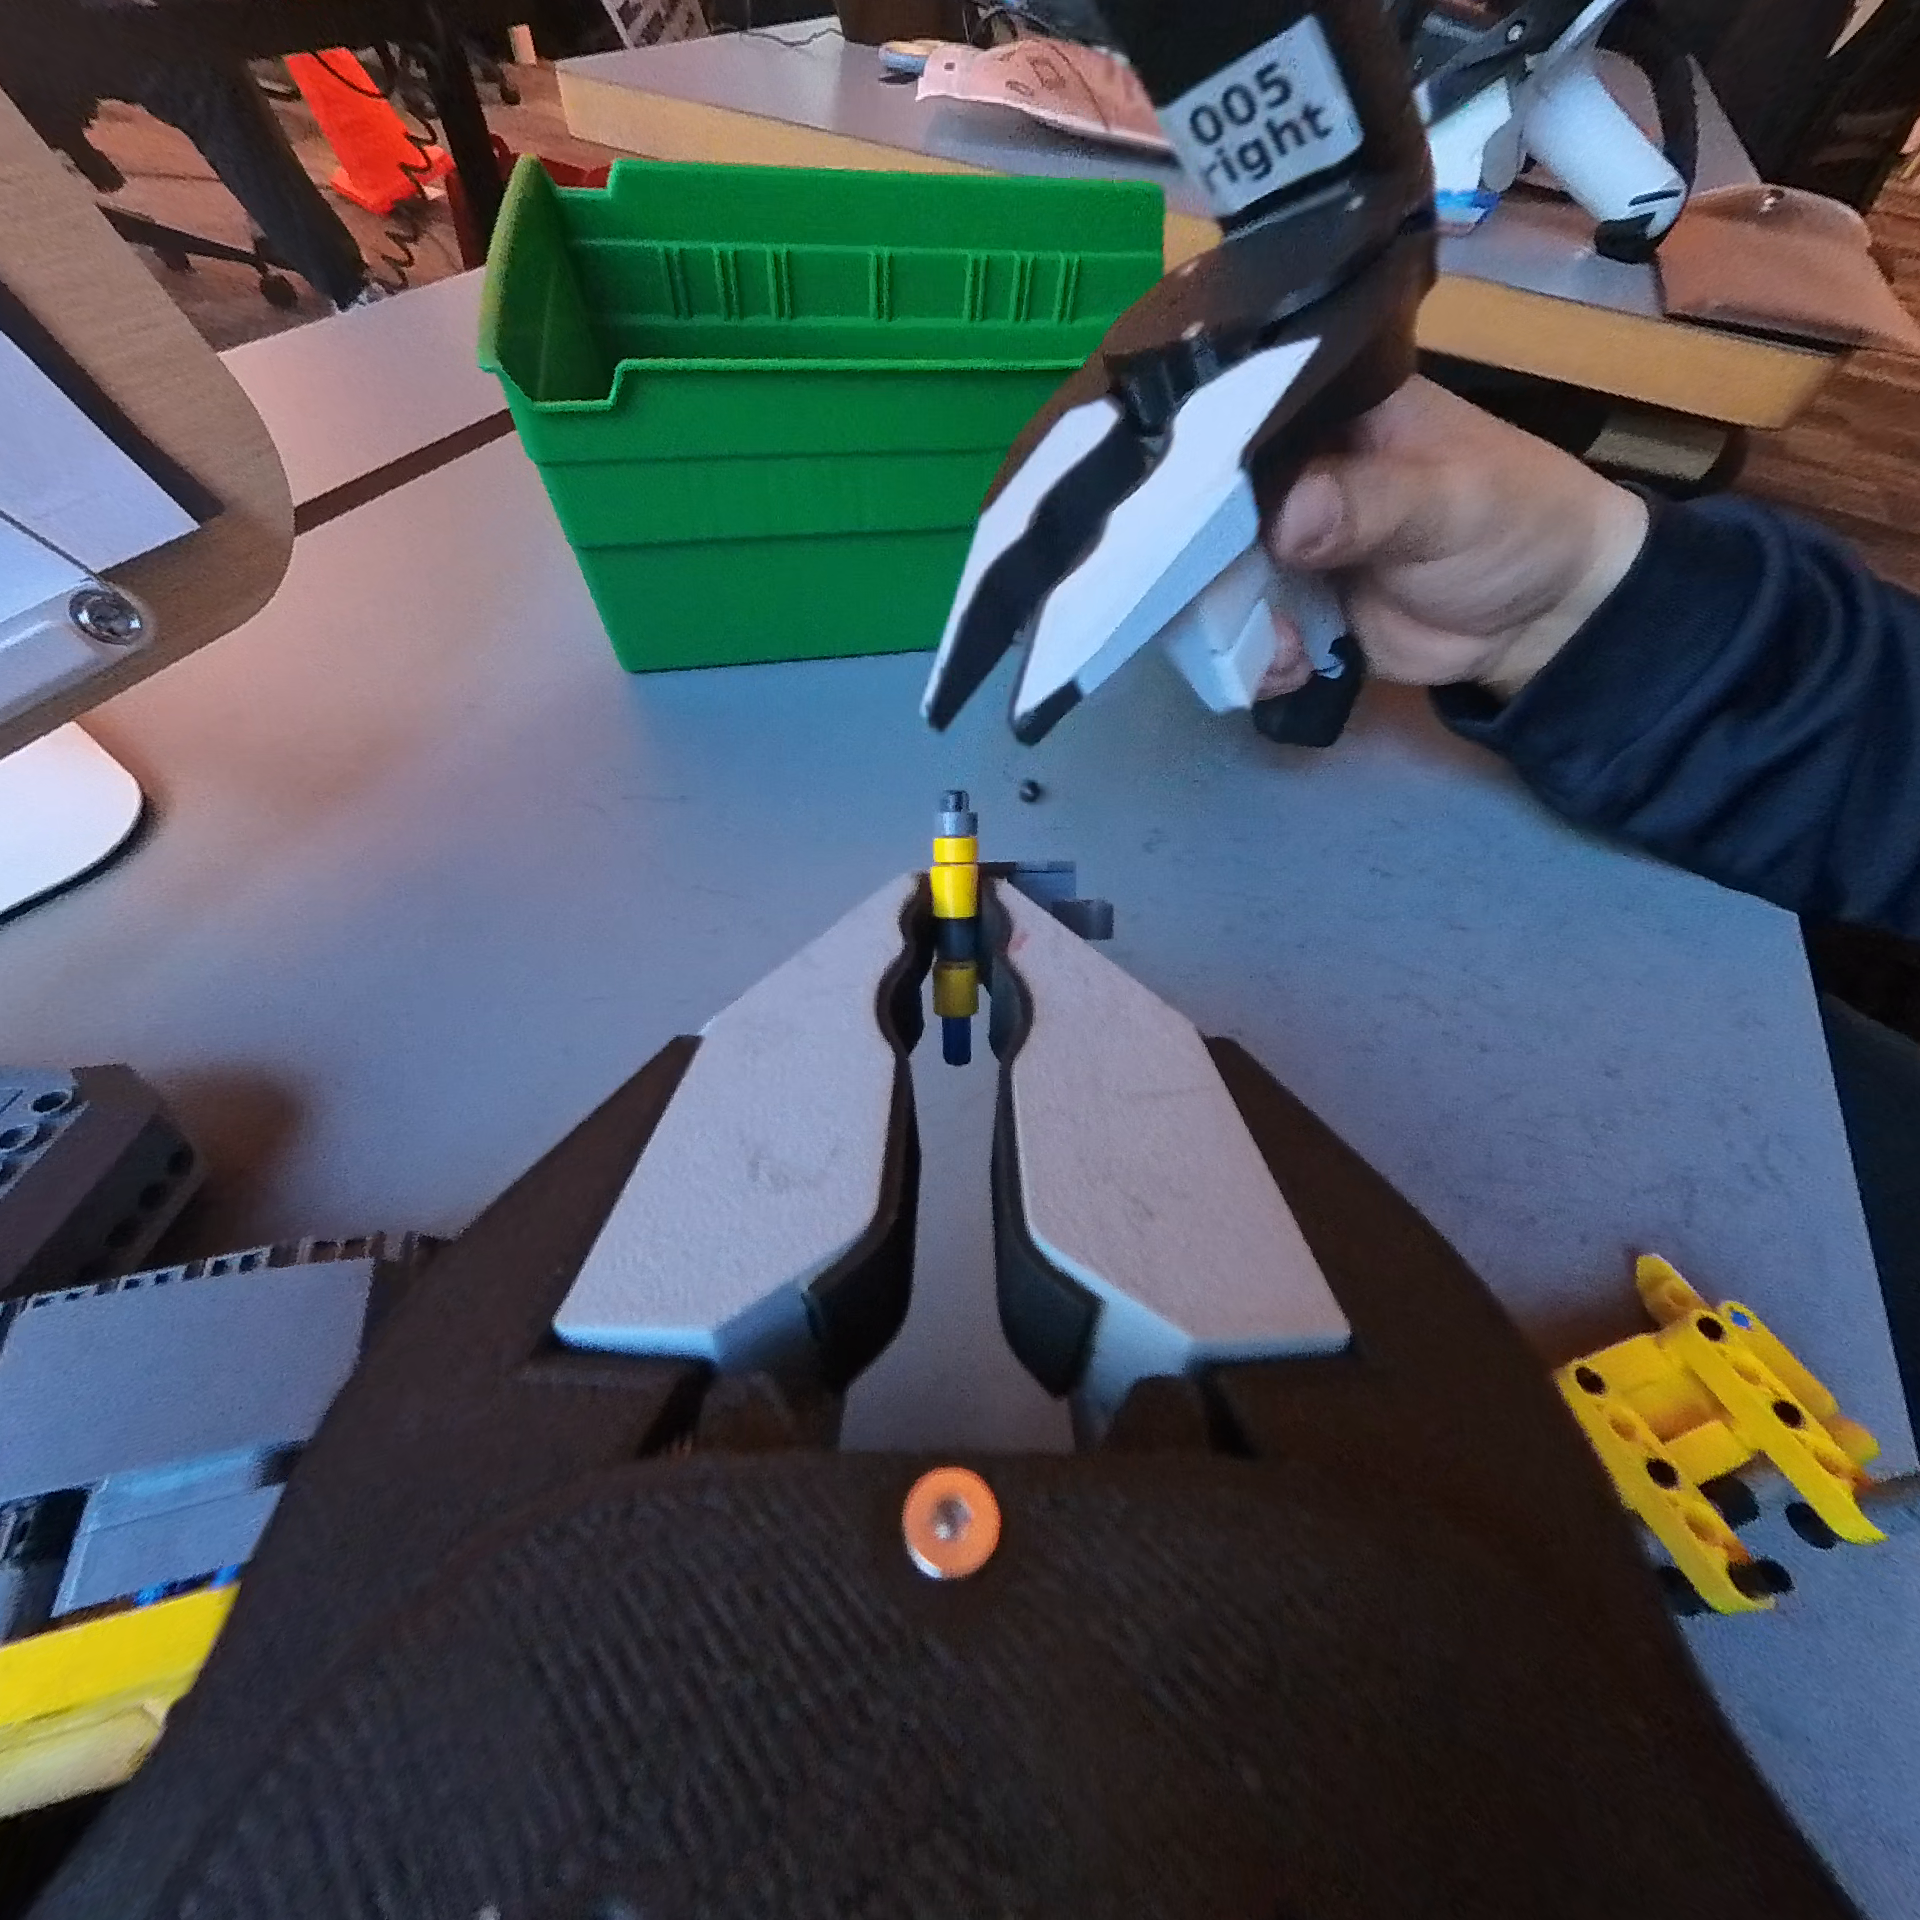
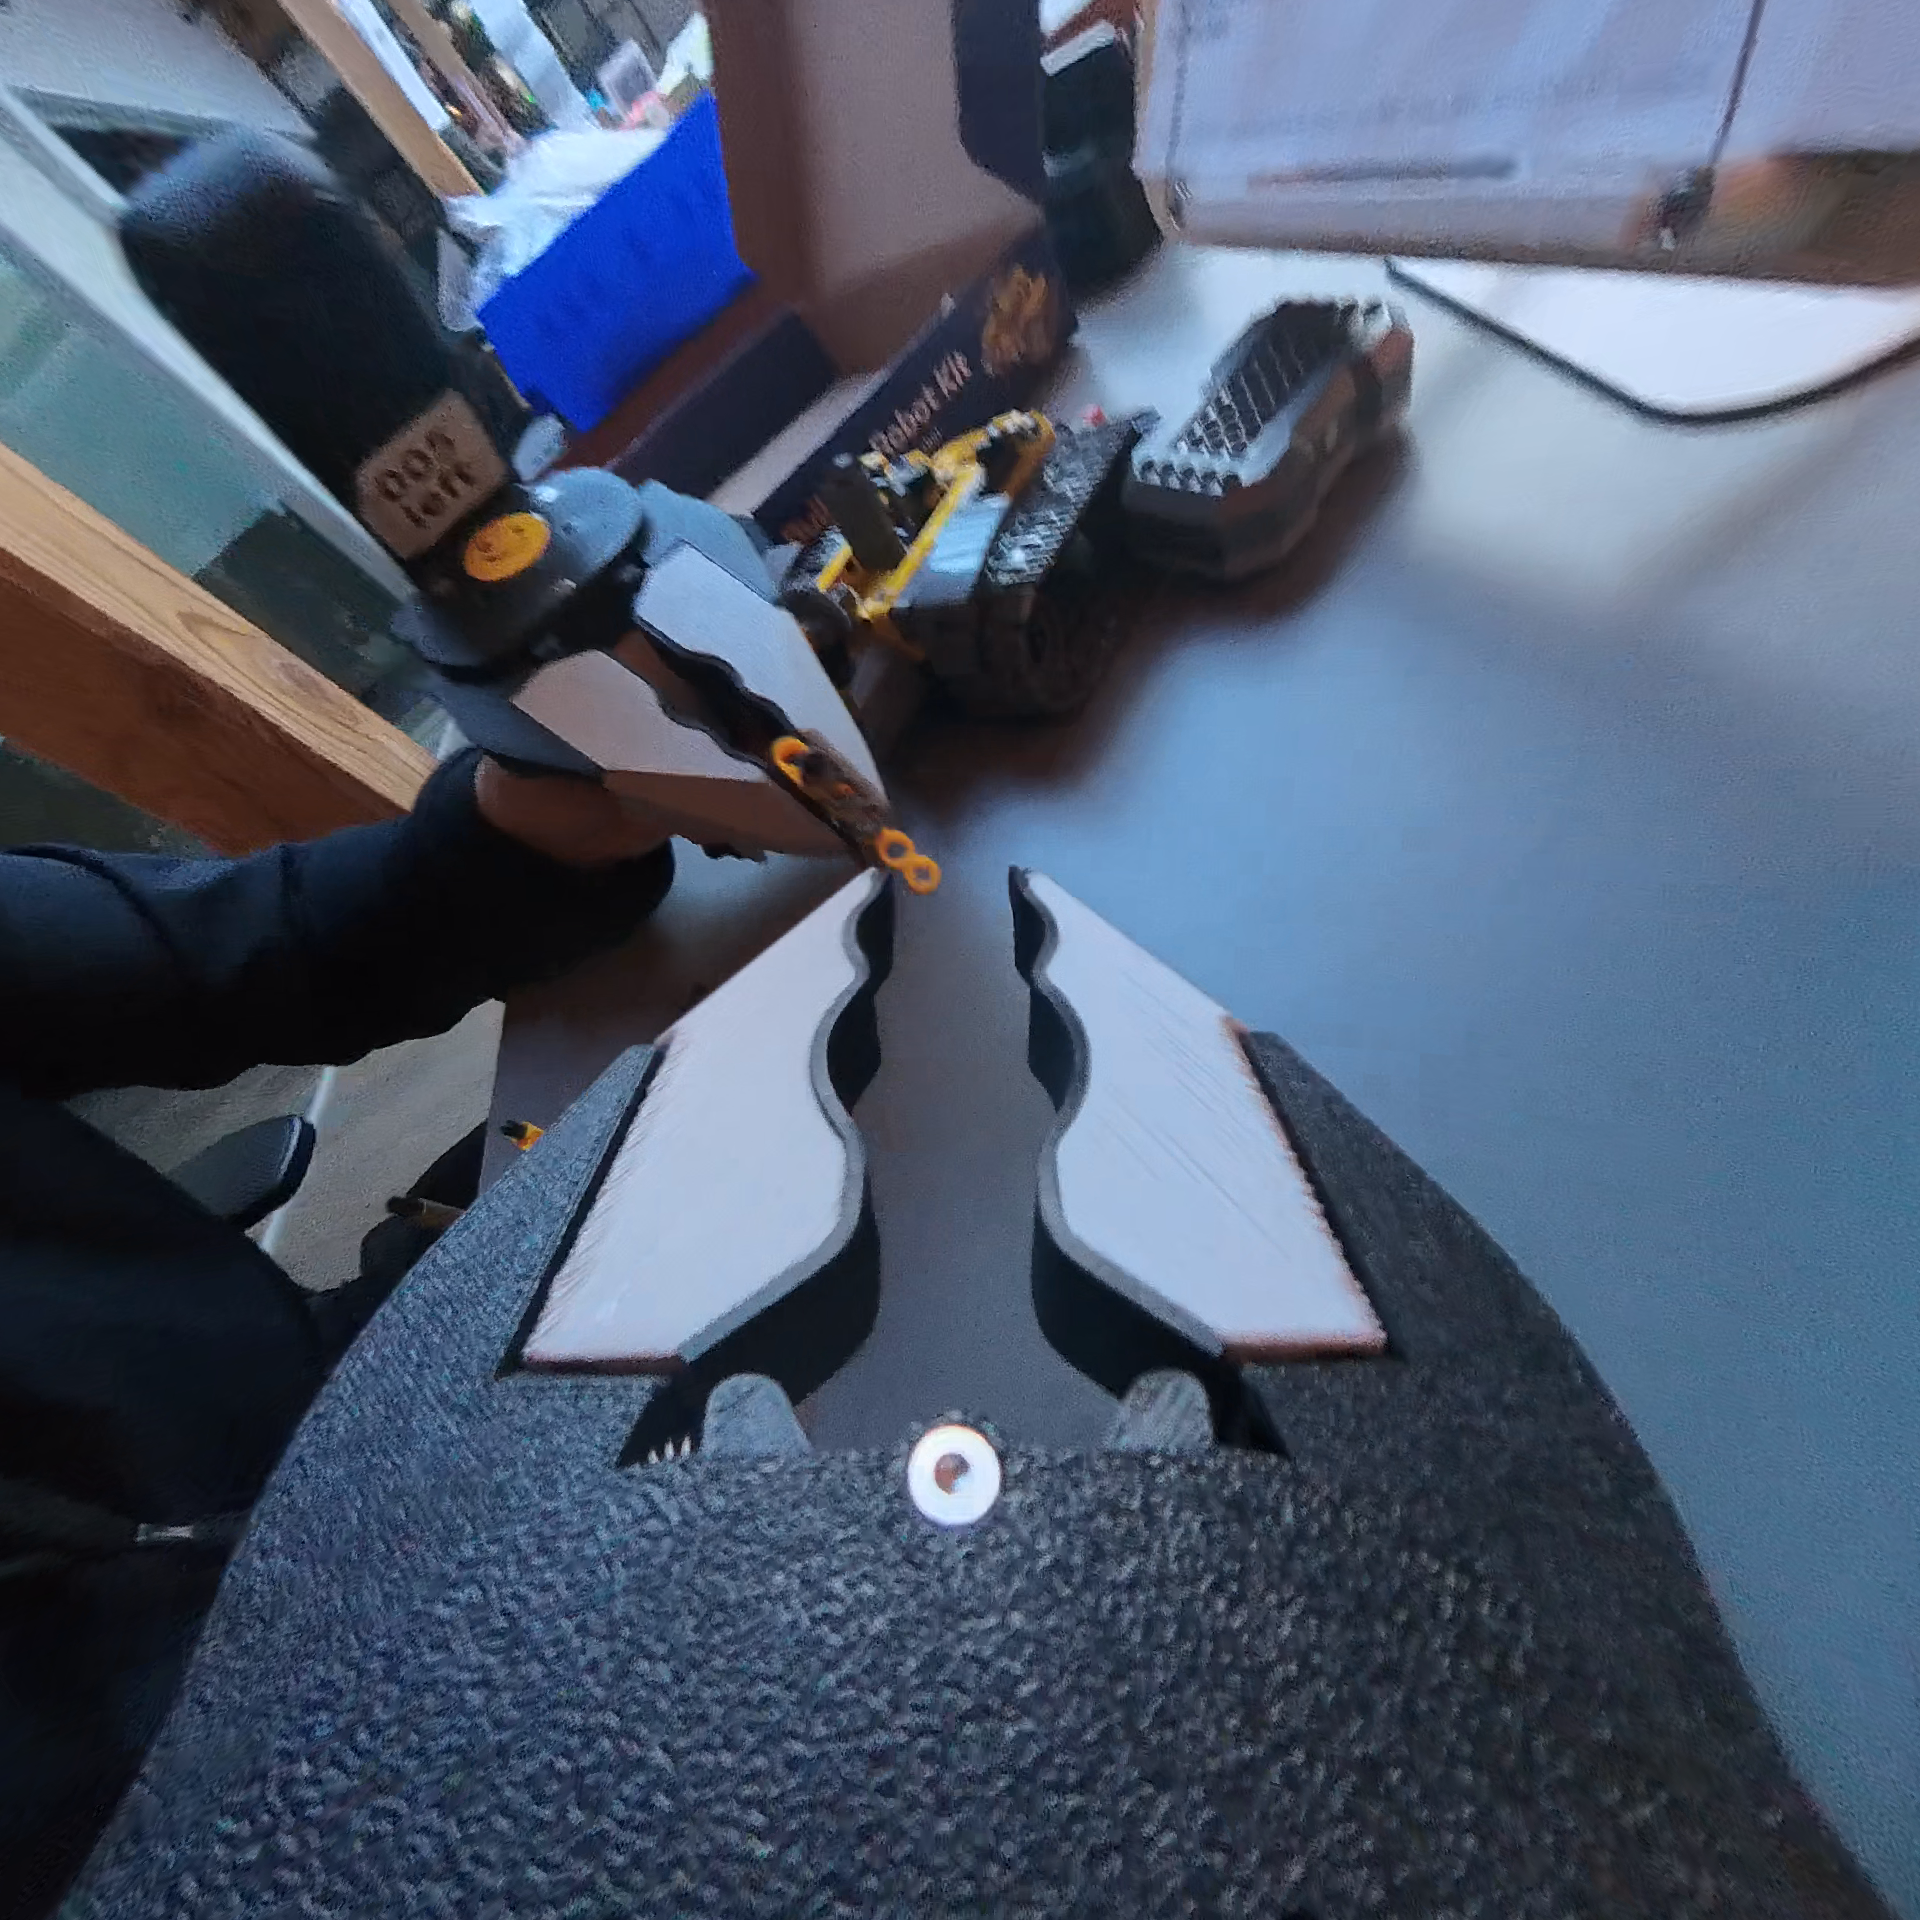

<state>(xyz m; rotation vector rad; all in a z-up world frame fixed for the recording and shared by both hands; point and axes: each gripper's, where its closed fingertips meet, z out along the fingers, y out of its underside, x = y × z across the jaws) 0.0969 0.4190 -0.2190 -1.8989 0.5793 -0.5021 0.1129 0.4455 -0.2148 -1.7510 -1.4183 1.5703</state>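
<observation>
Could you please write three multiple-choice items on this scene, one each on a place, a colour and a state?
1. Where does the bin stand relative to the left gripper?
A. Beyond its fingertips
B. Under its fingers
C. Behind the camera

2. What colour is the bin?
A. Red
B. Green
C. Blue

3. How does the right gripper stand?
A. Shut on a brick
B. Open and empty
C. Shut on the bin's rim

Answers: 1 A, it stands farther along the table; 2 B, its walls are plainly green; 3 B, its fingertips stand apart, while the left gripper pinches the small yellow and black piece.
</observation>
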